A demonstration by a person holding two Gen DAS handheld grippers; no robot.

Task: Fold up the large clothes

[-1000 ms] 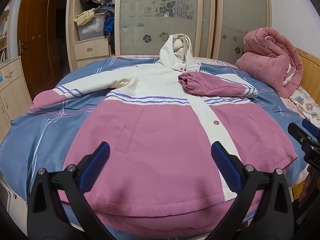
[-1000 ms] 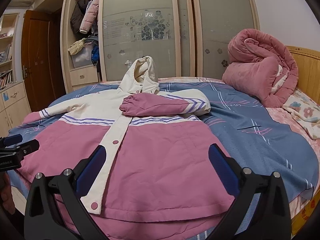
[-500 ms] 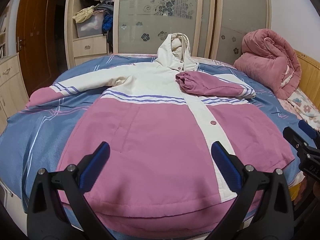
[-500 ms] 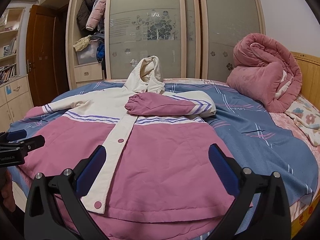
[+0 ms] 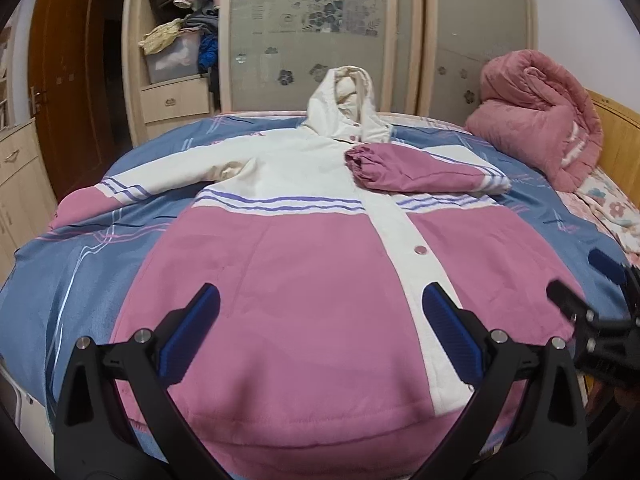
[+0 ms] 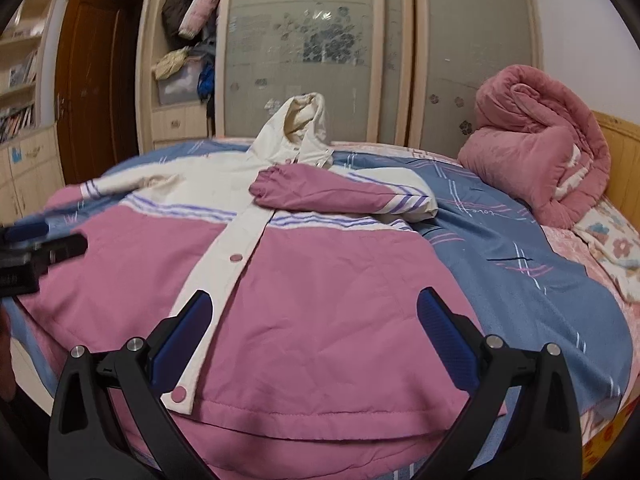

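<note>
Both grippers, left (image 5: 318, 336) and right (image 6: 314, 332), are hovering wide open over the hooded jacket (image 5: 320, 264)'s hem at the bed (image 6: 540, 280) edge; gripping evenly should be keeping folds square.

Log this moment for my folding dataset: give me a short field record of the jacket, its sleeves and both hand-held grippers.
garment: pink and cream hooded jacket, front up, flat on the bed
right sleeve: folded across the chest
left sleeve: spread out sideways
left hand-held gripper: open, above the hem, holding nothing
right hand-held gripper: open, above the hem, holding nothing
beside jacket: rolled pink quilt
</note>
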